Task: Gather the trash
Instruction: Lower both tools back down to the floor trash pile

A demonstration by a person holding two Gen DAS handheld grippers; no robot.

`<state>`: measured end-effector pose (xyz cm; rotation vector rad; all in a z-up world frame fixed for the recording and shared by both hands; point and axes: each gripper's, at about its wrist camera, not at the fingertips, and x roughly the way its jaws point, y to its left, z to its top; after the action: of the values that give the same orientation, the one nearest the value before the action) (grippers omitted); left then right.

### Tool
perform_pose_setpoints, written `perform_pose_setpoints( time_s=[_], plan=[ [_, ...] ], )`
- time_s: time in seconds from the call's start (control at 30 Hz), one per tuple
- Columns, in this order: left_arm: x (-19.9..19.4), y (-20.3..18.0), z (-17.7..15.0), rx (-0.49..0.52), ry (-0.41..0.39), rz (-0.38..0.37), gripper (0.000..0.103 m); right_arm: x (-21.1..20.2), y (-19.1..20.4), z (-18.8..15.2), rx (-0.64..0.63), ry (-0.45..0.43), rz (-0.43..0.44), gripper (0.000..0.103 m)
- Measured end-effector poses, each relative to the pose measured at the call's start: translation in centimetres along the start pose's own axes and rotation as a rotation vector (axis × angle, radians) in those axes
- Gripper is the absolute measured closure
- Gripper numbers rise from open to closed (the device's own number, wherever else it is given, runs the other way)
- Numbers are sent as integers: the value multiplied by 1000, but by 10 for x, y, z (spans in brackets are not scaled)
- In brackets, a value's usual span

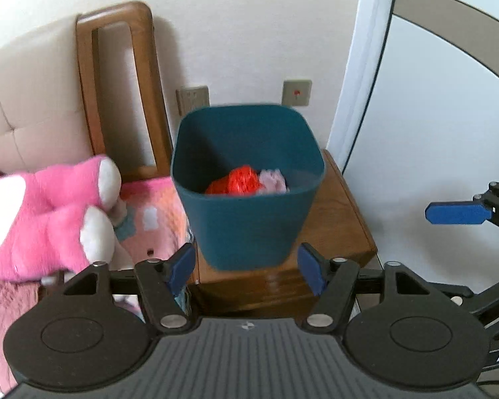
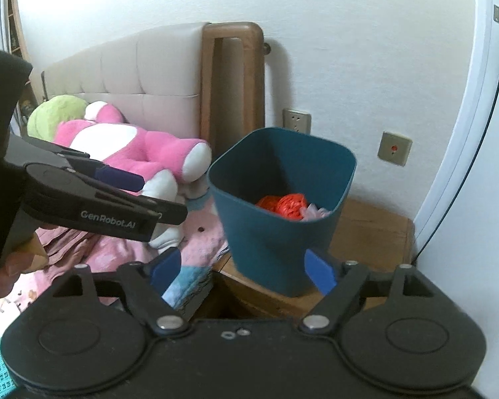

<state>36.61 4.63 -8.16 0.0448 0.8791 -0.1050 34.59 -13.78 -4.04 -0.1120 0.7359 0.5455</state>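
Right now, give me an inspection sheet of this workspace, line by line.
Surface: wooden nightstand beside the bed, carrying the bin.
Job's things: teal trash bin upright on the nightstand; a red crumpled bag and a pale pink scrap lie inside.
Clutter: pink plush toy and green plush on the bed, over a pink blanket.
Grippers: left gripper open, nothing between its fingers; right gripper open, also empty; both short of the bin.
Cables: a dark cord runs down by the white panel at right.
Surroundings: padded headboard with wooden frame, wall socket, wall switch.
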Motion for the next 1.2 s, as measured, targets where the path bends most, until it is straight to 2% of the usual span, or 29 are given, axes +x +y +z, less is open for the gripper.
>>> perform_pose_setpoints(
  time_s=[0.03,0.23,0.53,0.8,1.0,1.2],
  plan=[
    [1,0,-8,-11,7,-3,24,-1,1,-6,0,1,6,17],
    [20,-4,-53,-32,79,-13,23,10,3,-48,41,47,22,13],
    [92,-4,-127,-108,249,-67,20,55,-6,-139,79,165,-3,7],
    [190,-10,-208,-157,408,-60,18,121,-16,-224,97,317,21,7],
    [291,-8,-283,-267,561,-37,18,188,-22,-289,52,398,36,7],
    [389,-4,-359,-372,651,15,18,269,-30,-371,24,501,52,8]
  ],
)
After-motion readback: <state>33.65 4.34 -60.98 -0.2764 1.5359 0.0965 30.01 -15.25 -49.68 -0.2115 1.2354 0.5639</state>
